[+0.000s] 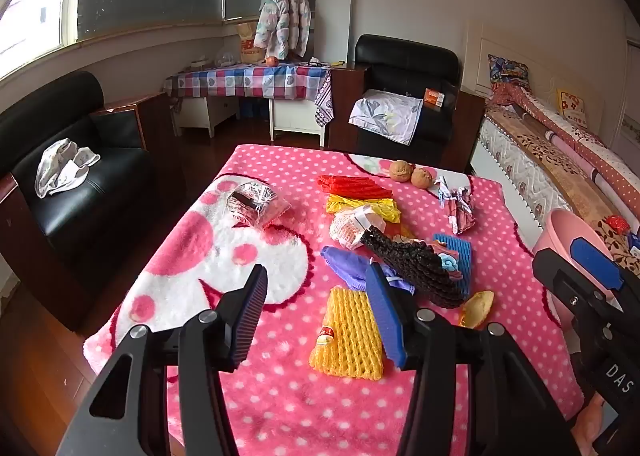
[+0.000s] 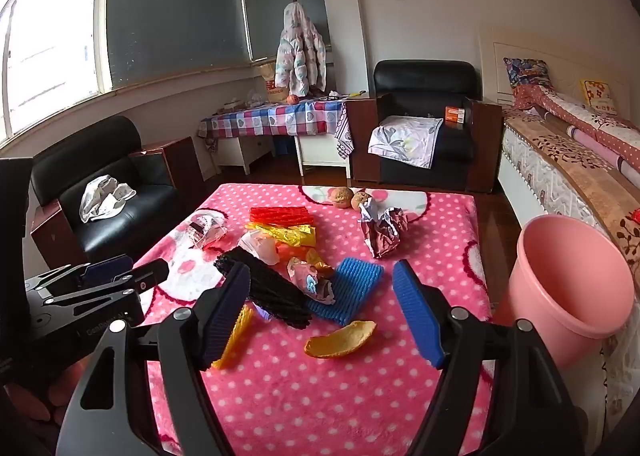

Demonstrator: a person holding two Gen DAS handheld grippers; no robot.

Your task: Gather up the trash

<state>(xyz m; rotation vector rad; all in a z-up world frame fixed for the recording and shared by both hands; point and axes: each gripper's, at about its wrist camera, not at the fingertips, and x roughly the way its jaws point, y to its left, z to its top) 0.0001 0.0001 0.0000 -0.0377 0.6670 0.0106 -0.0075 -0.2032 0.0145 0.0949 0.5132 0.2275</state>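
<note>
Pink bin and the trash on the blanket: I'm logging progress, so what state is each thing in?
Pink bin: tilted, nothing visible inside.
Orange peel: lying on blanket, ungrasped.
Yellow foam net: flat on blanket.
Black foam net: lying across other trash.
Left hand-held gripper: open, holding nothing.
Right hand-held gripper: open, holding nothing.

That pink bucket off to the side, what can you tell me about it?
The pink bucket looks like smooth plastic, round, with a rolled rim and walls narrowing toward the base. It is tilted, its open mouth turned toward the table, and its inside looks empty. It sits at the right edge of the pink polka-dot blanket, against the bed. The right tool hangs open over the orange peel, not touching the bucket.
</note>
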